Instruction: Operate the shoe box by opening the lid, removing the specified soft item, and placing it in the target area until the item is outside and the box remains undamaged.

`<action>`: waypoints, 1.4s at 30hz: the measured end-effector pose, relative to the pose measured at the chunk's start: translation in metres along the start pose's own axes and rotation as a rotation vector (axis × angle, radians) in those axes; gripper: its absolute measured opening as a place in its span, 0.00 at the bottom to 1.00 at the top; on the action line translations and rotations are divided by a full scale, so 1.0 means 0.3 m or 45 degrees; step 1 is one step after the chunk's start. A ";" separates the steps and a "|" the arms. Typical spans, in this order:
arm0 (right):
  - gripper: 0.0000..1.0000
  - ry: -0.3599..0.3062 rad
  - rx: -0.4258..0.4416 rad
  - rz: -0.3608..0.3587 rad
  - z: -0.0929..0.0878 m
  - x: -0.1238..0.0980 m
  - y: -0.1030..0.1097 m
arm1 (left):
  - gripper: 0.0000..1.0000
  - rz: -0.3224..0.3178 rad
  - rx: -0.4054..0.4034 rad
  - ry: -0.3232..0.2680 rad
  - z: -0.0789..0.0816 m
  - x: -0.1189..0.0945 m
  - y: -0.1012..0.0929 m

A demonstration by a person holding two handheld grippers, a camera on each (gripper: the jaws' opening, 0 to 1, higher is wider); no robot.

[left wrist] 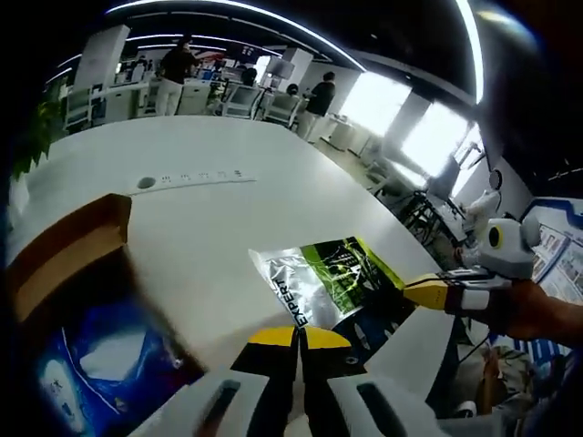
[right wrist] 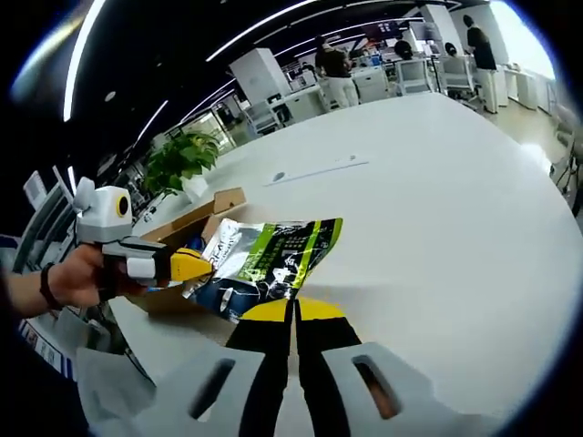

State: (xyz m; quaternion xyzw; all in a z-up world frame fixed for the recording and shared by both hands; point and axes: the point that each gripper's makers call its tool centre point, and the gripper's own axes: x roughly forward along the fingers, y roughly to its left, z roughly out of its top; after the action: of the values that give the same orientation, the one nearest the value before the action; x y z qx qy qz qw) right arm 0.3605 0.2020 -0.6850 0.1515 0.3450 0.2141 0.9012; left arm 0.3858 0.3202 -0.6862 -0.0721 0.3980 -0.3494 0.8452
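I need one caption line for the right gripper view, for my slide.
Both grippers, right and left, pinch a green-and-silver pouch above the white table, the open shoe box behind.

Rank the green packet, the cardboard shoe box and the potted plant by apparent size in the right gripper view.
1. Green packet, held up near the camera, so its lead may come partly from nearness.
2. Cardboard shoe box, mostly hidden behind the packet, so its place is unsure.
3. Potted plant, farther back on the white table.
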 end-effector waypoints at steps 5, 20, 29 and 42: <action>0.00 0.001 0.008 -0.011 -0.014 -0.014 -0.019 | 0.00 -0.006 0.015 0.017 -0.012 0.021 -0.021; 0.00 0.029 0.026 -0.012 -0.057 -0.009 -0.057 | 0.01 0.011 0.027 0.058 -0.055 0.051 -0.029; 0.00 0.073 0.014 -0.014 -0.096 0.011 -0.084 | 0.01 0.031 0.033 0.097 -0.099 0.081 -0.025; 0.00 0.129 0.042 -0.025 -0.160 0.027 -0.130 | 0.01 0.044 0.030 0.163 -0.153 0.129 -0.028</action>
State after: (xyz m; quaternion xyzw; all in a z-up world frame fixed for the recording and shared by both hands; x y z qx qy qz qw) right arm 0.3440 0.1784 -0.7404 0.1518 0.3950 0.2070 0.8821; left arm 0.3651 0.2960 -0.7378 -0.0329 0.4482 -0.3434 0.8247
